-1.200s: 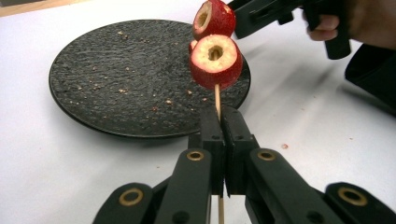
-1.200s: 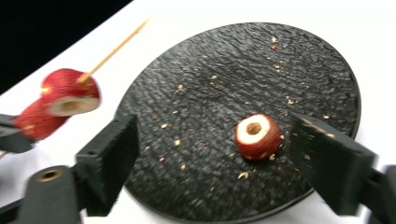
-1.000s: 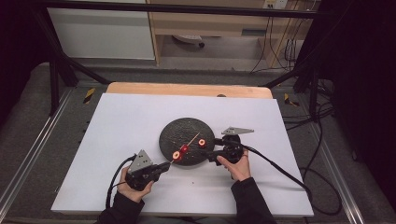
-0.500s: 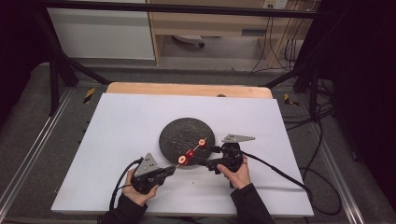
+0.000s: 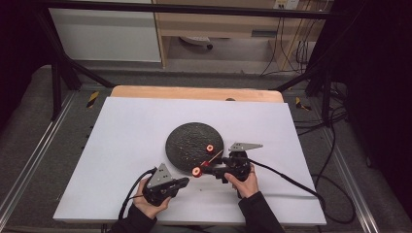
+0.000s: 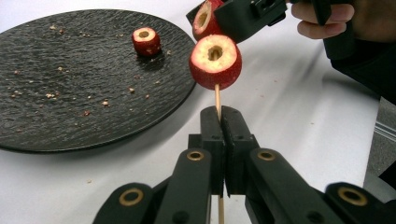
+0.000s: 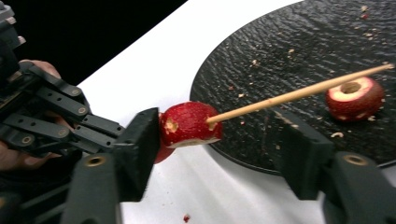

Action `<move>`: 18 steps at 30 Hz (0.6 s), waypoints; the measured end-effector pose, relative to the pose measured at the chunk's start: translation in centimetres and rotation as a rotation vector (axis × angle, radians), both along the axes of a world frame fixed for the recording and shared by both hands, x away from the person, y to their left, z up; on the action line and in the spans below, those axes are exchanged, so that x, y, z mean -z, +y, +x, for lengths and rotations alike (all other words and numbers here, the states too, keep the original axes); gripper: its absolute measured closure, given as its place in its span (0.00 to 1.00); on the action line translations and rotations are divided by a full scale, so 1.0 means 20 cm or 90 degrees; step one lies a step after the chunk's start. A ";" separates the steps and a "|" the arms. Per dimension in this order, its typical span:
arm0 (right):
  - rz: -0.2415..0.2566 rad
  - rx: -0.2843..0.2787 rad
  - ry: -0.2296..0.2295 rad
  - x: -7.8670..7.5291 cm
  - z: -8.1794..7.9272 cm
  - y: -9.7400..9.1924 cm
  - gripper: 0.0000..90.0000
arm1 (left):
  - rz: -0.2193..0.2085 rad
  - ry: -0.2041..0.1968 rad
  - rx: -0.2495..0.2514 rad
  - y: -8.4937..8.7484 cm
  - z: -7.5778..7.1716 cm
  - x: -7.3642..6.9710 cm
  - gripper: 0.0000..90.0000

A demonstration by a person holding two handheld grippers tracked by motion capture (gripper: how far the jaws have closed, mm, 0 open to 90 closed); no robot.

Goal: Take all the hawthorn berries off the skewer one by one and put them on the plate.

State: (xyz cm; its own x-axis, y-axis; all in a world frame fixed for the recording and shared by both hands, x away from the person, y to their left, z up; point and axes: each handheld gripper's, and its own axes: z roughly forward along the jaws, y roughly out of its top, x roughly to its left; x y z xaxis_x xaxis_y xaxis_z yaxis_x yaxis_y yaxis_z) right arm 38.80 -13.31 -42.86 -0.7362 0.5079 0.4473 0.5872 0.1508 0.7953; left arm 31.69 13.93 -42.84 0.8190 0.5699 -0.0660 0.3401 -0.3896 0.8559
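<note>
My left gripper (image 6: 223, 126) is shut on a thin wooden skewer (image 6: 217, 95), low on the table in the high view (image 5: 183, 183). A red cored fruit (image 6: 215, 62) sits on the skewer (image 7: 299, 94), whose tip reaches over the black plate (image 5: 187, 141). My right gripper (image 7: 219, 149) has just been closing with this fruit (image 7: 189, 123) between its jaws. One jaw touches it and the other stands apart. A second red piece (image 6: 205, 16) lies against that jaw. A third cored fruit (image 5: 210, 148) rests on the plate (image 7: 327, 37).
The plate (image 6: 70, 79) carries several crumbs. It stands on a white sheet (image 5: 121, 145) over the wooden table (image 5: 194, 92). Cables (image 5: 286, 177) trail from both grippers toward the near and right edges.
Both grippers and the skewered fruit have shifted a little toward the near edge of the table. The fruit on the plate has stayed put.
</note>
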 end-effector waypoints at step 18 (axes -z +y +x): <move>0.021 -0.035 0.024 -0.02 -0.01 -0.01 0.67 | -0.006 -0.001 0.009 -0.01 -0.01 0.00 0.98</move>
